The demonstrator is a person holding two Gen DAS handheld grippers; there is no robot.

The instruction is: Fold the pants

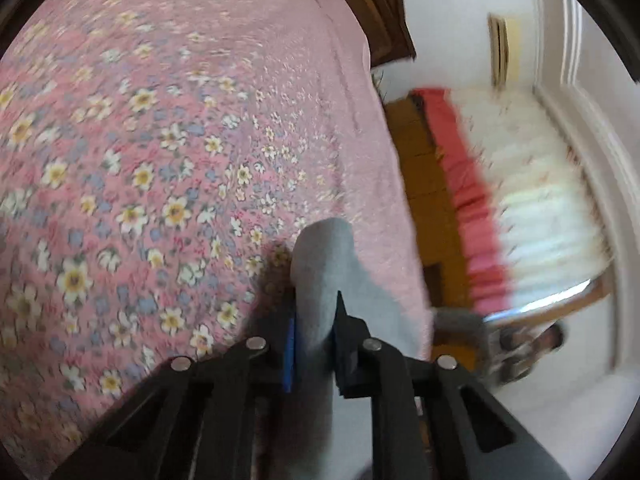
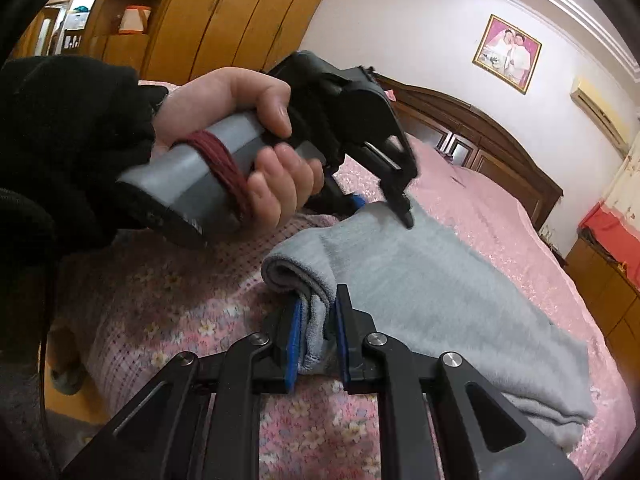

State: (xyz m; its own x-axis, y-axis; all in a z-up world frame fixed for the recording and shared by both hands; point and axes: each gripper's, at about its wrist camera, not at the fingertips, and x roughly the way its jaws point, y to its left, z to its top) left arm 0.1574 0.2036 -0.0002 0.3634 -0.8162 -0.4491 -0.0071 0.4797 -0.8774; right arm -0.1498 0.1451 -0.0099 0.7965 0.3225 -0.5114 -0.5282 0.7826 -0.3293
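Observation:
The grey fleece pants (image 2: 432, 280) lie on the pink floral bed cover (image 2: 152, 300), stretching from near me toward the right. My right gripper (image 2: 318, 312) is shut on a folded corner of the pants at their near edge. My left gripper (image 2: 384, 204), seen in the right wrist view with the hand holding it, grips the far corner of the same end. In the left wrist view the left gripper (image 1: 314, 320) is shut on a fold of the grey pants (image 1: 324, 260), held above the bed cover (image 1: 140, 160). That view is blurred.
A dark wooden headboard (image 2: 480, 128) stands at the far end of the bed. Wooden wardrobes (image 2: 224, 12) line the left wall. A low wooden cabinet with red cloth (image 2: 604, 256) stands right of the bed. A framed photo (image 2: 507, 54) hangs on the wall.

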